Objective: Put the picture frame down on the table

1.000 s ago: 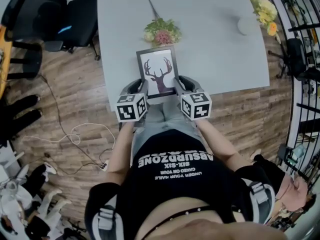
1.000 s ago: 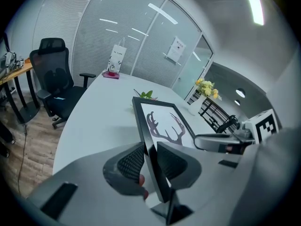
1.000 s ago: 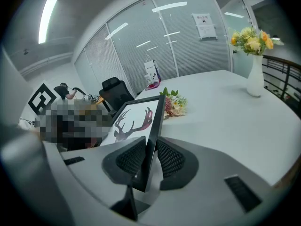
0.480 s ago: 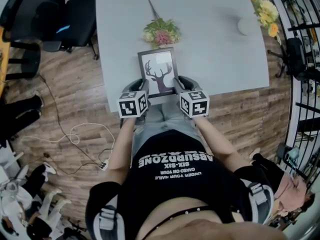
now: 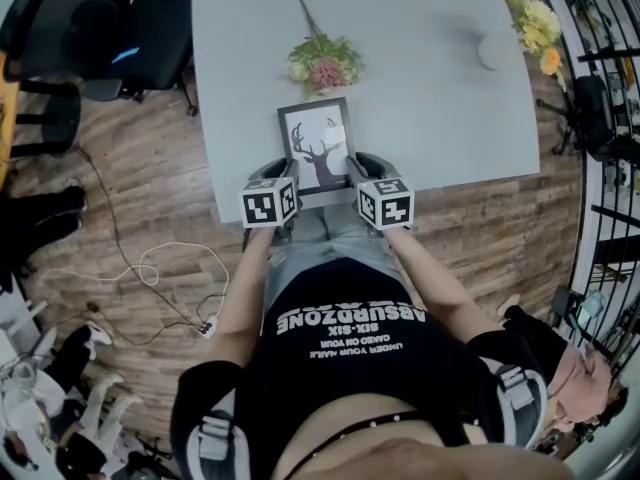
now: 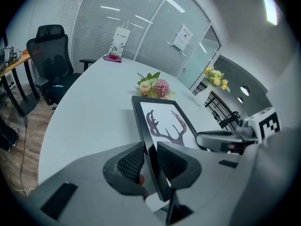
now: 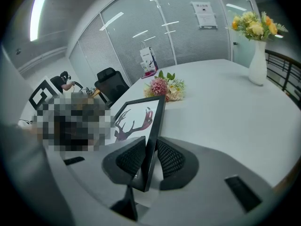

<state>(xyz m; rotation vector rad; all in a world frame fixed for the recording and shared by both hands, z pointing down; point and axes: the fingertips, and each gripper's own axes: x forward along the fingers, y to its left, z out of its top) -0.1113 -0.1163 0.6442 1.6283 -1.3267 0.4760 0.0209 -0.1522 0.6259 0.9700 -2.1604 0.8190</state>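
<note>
The picture frame [image 5: 317, 144] is black-edged with a dark deer-head print on white. It is held over the near edge of the grey table [image 5: 430, 98], tilted with its top away from me. My left gripper [image 5: 287, 180] is shut on the frame's left edge [image 6: 149, 140]. On the opposite side, my right gripper [image 5: 353, 176] is shut on the right edge [image 7: 151, 145]. In the left gripper view the frame [image 6: 162, 126] rises between the ribbed pads, and the right gripper [image 6: 225, 140] shows beyond it. The frame's kickstand shows below the jaws in both gripper views.
A bunch of pink and cream flowers [image 5: 322, 64] lies on the table just beyond the frame. A white vase with yellow flowers [image 5: 500, 46] stands at the far right. Black office chairs [image 5: 110, 38] stand left of the table. Cables lie on the wooden floor [image 5: 150, 268].
Both grippers and the frame have moved slightly forward and a little closer together over the table's near edge. The grips have not changed.
</note>
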